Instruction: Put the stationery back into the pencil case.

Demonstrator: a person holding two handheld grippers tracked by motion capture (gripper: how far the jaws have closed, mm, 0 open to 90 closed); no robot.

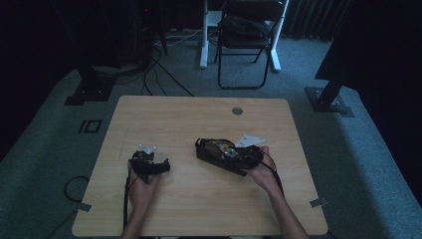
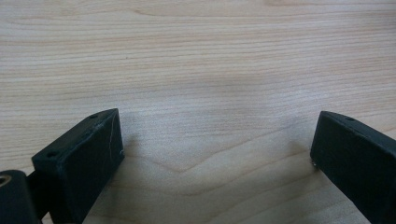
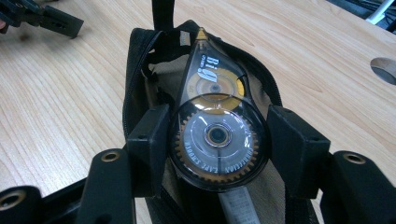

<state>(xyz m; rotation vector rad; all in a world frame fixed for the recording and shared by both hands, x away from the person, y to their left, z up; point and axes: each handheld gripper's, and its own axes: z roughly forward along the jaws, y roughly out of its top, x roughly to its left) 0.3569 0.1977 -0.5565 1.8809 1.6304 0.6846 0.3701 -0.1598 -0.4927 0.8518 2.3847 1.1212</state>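
Two grippers we show | right gripper (image 3: 218,135) clasps correction tape dispenser (image 3: 217,126) above open black pouch (image 3: 140,70), right of table (image 1: 199,119) centre | left gripper (image 2: 217,144) released, jaws wide apart over bare wood

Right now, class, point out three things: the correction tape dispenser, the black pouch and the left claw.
correction tape dispenser (image 3: 217,135): right gripper view, clear round gear housing.
black pouch (image 3: 140,51): right gripper view, zipped left rim.
left claw (image 2: 215,154): left gripper view, midway between its open jaws.
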